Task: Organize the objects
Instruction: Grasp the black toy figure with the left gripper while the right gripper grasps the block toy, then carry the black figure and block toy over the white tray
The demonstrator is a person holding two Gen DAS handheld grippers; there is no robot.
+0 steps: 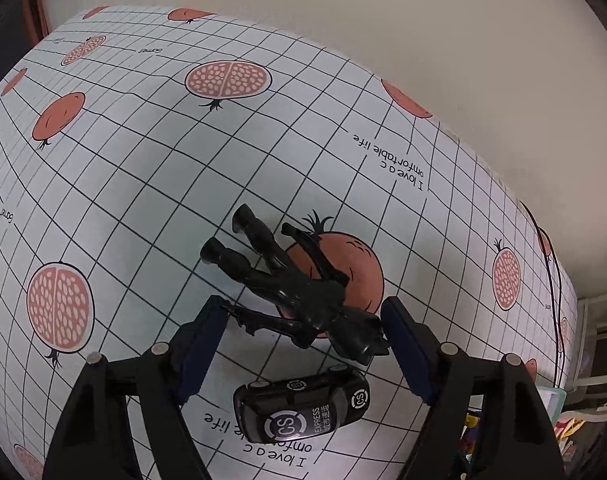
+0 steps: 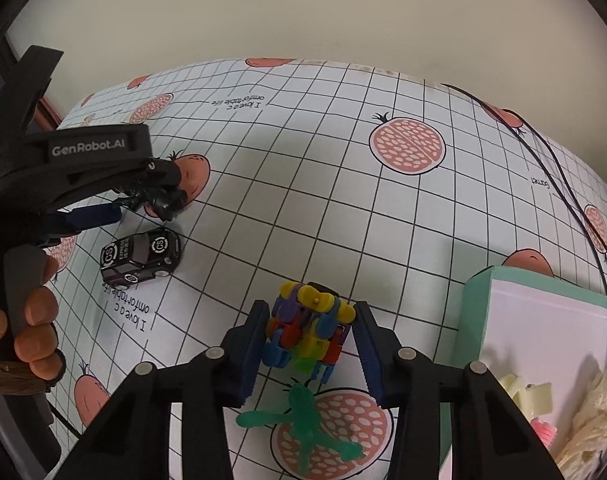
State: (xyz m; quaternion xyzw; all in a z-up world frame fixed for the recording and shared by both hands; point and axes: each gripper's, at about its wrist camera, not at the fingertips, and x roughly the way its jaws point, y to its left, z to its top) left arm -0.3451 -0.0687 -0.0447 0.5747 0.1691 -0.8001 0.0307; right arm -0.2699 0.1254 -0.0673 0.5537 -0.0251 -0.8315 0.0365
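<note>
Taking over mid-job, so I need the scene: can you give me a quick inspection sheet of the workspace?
Surface: table under a gridded pomegranate-print cloth.
Job's things: black figure, black toy car, multicoloured block toy, green propeller toy, teal box holding pale items.
Clutter: nothing seen.
Grippers: left gripper open around the figure; right gripper open around the block toy.
Cables: black cable along the far right edge.
Surroundings: plain wall behind.

Left wrist view sat low and close over the bench point(image 1: 143, 168), facing the wall. Right wrist view looked down from slightly higher, also wallward. Both shared the black toy car point(image 1: 303, 410) point(image 2: 140, 258) and black figure point(image 1: 299, 288) point(image 2: 163, 198).
</note>
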